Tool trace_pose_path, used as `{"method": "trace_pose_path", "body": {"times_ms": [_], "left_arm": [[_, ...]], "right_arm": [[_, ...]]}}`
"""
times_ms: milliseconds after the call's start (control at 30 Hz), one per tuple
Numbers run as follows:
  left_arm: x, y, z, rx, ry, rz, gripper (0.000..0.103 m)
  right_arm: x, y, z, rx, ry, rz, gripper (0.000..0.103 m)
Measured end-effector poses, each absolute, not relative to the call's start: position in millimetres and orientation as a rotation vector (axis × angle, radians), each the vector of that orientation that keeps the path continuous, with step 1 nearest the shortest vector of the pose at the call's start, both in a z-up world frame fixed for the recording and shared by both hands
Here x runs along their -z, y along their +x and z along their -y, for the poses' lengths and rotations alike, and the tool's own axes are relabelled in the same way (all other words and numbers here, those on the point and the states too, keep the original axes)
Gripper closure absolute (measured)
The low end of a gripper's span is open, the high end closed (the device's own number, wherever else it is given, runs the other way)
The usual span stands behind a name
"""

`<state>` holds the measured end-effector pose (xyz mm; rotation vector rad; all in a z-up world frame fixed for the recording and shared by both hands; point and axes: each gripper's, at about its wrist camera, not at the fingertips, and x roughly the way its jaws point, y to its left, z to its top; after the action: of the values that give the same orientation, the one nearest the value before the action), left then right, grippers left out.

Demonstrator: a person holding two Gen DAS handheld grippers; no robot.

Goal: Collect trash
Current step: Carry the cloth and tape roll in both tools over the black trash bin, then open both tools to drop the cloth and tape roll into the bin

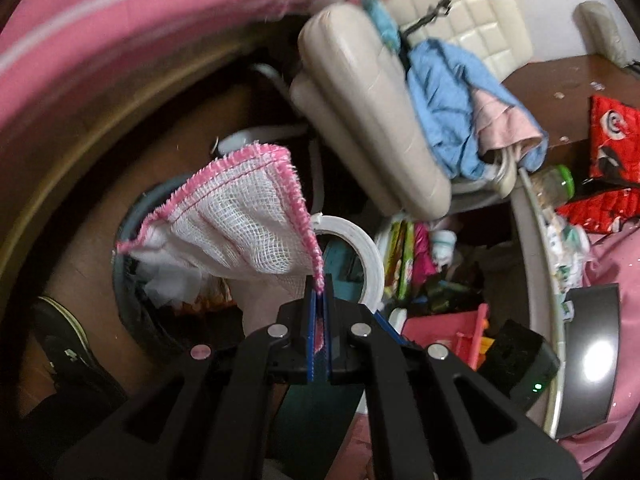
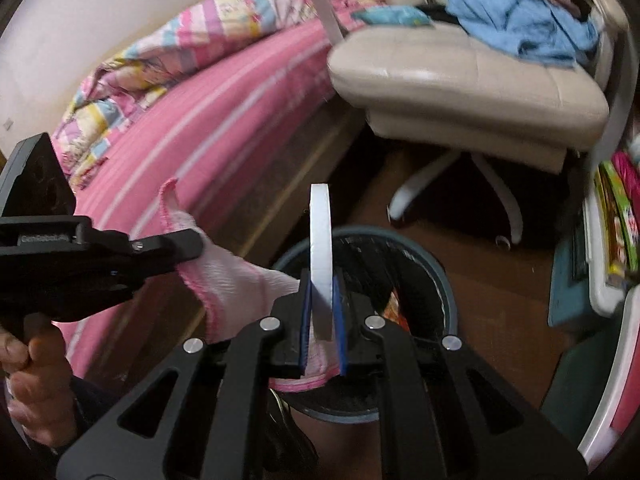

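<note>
Right wrist: gripper lettering (image 2: 43,237) unreadable

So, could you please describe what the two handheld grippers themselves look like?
Both the left gripper and right gripper are matte black, with slotted linkage arms, round silver pivot pins and blue-lined jaws. The right view shows the left one's pistol-style handle with faint embossed lettering.

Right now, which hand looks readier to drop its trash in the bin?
Probably the right: its jaws hold the tape roll directly above the bin. The left gripper holds its cloth beside the bin's rim.
</note>
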<state>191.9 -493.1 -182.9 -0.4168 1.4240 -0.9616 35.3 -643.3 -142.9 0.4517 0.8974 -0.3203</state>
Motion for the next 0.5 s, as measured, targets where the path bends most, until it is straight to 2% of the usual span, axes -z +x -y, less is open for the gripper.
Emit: {"method": "trace_pose_path", "body": {"times_ms": [133,200,233,267,300,367,400,500], "left_arm": [[212,194,500,0.962,-0.406,-1.472,0.099],[233,197,498,0.890,-0.361,-1.501,0.091],[240,198,496,0.863,-0.360,-1.521,0.080],[247,200,492,0.832,-0.361,-1.541,0.066],[252,202,487,0.796,-0.359,-1.547,0.060],[250,204,483,0.779,-0.341,-1.529,0.039],[248,204,481,0.771,-0.329,-1.515,0.037],[243,206,474,0.771,-0.349,-1.494,0.035]], "right_arm": [[168,38,649,0.338,0.458,-0.967,0.092],[182,39,651,0.364,0.446,-1.011,0.091],[183,40,651,0.372,0.444,-1.020,0.089],[187,40,652,0.378,0.445,-1.037,0.086],[190,39,653,0.384,0.446,-1.044,0.078],[192,38,652,0.396,0.433,-1.045,0.063],[192,36,651,0.400,0.425,-1.043,0.058],[189,33,647,0.410,0.404,-1.034,0.049]]}}
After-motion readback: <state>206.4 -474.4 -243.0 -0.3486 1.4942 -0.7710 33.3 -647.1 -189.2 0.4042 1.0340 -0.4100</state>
